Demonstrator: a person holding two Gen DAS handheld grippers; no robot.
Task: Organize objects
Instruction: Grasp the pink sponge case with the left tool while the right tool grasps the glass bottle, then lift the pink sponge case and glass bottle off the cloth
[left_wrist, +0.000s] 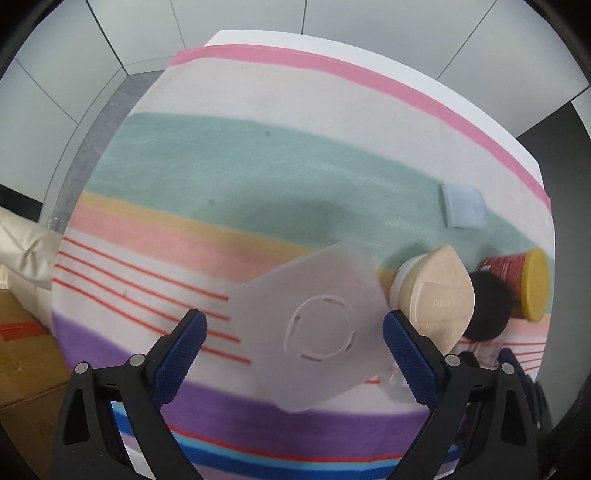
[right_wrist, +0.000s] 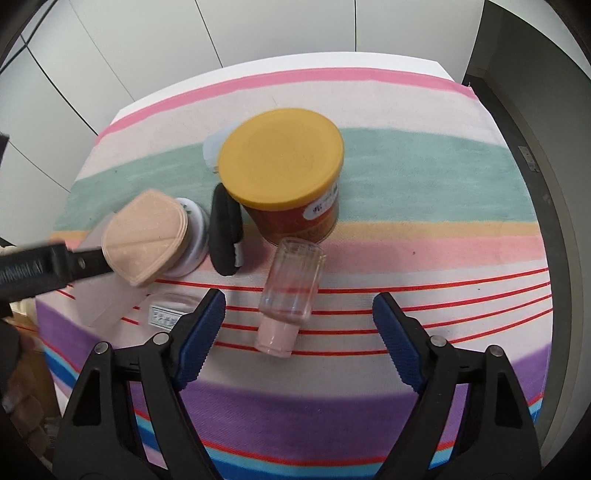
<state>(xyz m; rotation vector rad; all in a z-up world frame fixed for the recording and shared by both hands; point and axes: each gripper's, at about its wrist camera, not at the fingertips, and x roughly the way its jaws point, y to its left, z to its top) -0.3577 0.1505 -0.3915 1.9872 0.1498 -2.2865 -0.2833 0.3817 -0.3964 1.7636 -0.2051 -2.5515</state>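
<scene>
My left tool (left_wrist: 294, 345) points down over the striped cloth (left_wrist: 258, 166) on the counter, its blue pads spread wide with nothing gripped. Between them, below, lies a frosted translucent plastic sheet (left_wrist: 314, 325) with a ring-shaped cutout mark. Just beside the sheet's right edge a beige mask (left_wrist: 439, 295) rests on top of a small white jar (left_wrist: 400, 280). Further right there is a black puff (left_wrist: 487, 306), then a red can with a yellow lid (left_wrist: 535, 284). A pale blue square (left_wrist: 463, 206) lies apart on the green stripe.

My right tool (right_wrist: 299, 319) is also open and empty. A clear glass bottle with a pink cap (right_wrist: 288, 295) lies tilted on the red lines between its pads, cap toward me, neither pad touching it. The bottle's base sits just in front of the can.
</scene>
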